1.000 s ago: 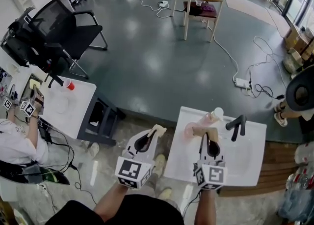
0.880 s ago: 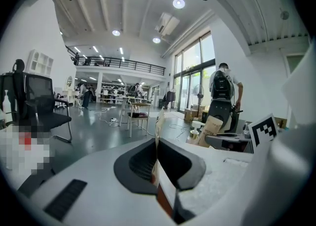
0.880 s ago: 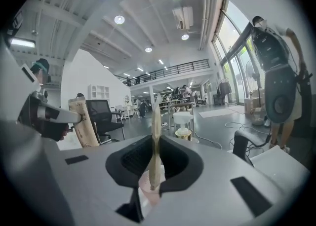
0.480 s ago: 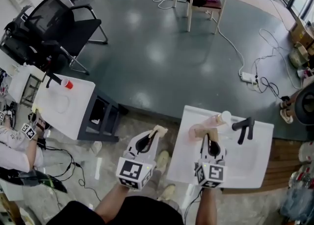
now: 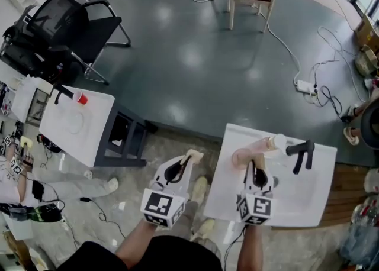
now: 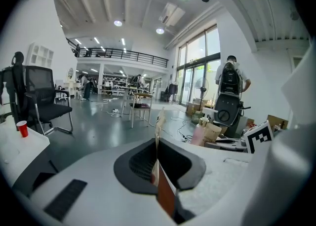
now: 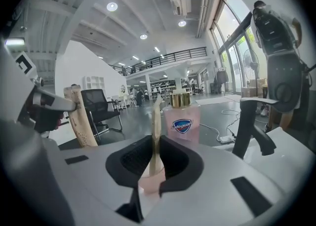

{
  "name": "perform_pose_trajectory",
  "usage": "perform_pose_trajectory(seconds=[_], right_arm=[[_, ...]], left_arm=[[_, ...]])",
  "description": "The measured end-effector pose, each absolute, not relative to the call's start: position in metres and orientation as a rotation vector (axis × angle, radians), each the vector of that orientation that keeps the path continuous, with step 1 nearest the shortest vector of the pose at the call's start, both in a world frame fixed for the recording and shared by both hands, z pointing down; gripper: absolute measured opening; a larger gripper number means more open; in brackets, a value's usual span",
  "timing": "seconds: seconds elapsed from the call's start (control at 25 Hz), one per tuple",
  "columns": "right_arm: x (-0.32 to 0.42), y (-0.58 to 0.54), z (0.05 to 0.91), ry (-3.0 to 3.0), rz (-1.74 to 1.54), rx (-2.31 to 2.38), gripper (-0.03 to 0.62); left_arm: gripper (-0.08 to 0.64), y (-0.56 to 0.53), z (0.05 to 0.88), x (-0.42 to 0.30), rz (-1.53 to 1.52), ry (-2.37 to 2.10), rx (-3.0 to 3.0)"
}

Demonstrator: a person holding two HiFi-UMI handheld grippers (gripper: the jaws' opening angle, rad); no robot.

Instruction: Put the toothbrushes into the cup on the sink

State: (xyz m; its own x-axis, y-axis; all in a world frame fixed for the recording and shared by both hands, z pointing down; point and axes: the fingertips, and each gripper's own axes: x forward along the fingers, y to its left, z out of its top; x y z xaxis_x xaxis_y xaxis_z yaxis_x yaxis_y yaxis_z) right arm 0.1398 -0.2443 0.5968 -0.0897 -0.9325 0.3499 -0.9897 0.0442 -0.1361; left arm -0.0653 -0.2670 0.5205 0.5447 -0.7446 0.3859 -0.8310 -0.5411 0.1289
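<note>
Wooden toothbrush, left: the first pale wooden toothbrush point(image 6: 158, 121) stands edge-on in your left gripper point(image 5: 190, 158). The jaws are pressed together on it, and its tip pokes out past them.
Wooden toothbrush, right: the second pale wooden toothbrush point(image 7: 156, 121) stands upright in your right gripper point(image 5: 257, 162). The jaws are clamped on its handle with only a narrow gap between them. A pale pink patch shows low between the jaws, and I cannot tell what it is.
Left arm pose: your bare left forearm point(image 5: 137, 241) reaches forward and slightly right. It holds the gripper over the floor, just off the left edge of the white rectangular sink point(image 5: 308, 199).
Right arm pose: your right forearm point(image 5: 251, 249) runs straight ahead, and its gripper hangs over the near-left part of the sink.
Cup: the translucent pink cup point(image 5: 238, 157) sits on the sink's left side, just left of the right gripper's tip. Neither toothbrush is in it.
Beside it: the pink soap bottle with a gold top point(image 7: 181, 124) stands right behind the right jaws. The black faucet point(image 5: 300, 152) stands further right.
Change over the last second: both grippers sit at the same spots in the head view and their grips are unchanged. The sink, cup and faucet have drifted a little right in that view. The black office chair point(image 5: 71, 30) has barely moved.
</note>
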Motion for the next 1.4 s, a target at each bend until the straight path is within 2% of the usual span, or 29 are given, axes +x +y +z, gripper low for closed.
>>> perform_pose_trajectory(seconds=[0.48,0.64,0.72,0.84,1.4], right_arm=[[0.138,-0.244,0.598,-2.138,0.518,2.003,0.063],[0.131,-0.247,0.593,-2.153,0.524,1.994,0.145],[0.128,-0.246,0.597,-2.165,0.534,1.990,0.222],[0.126,-0.245,0.602,-2.173,0.541,1.989,0.250],[0.126,-0.238,0.585,-2.172,0.499,2.009,0.255]], left_arm=[[0.009,-0.265,0.524,-0.068,0.417,-1.298,2.473],[0.009,-0.266,0.522,-0.070,0.410,-1.288,2.477],[0.009,-0.264,0.523,-0.071,0.410,-1.282,2.477],[0.009,-0.262,0.526,-0.073,0.400,-1.281,2.491],[0.009,-0.256,0.508,-0.079,0.358,-1.294,2.502]])
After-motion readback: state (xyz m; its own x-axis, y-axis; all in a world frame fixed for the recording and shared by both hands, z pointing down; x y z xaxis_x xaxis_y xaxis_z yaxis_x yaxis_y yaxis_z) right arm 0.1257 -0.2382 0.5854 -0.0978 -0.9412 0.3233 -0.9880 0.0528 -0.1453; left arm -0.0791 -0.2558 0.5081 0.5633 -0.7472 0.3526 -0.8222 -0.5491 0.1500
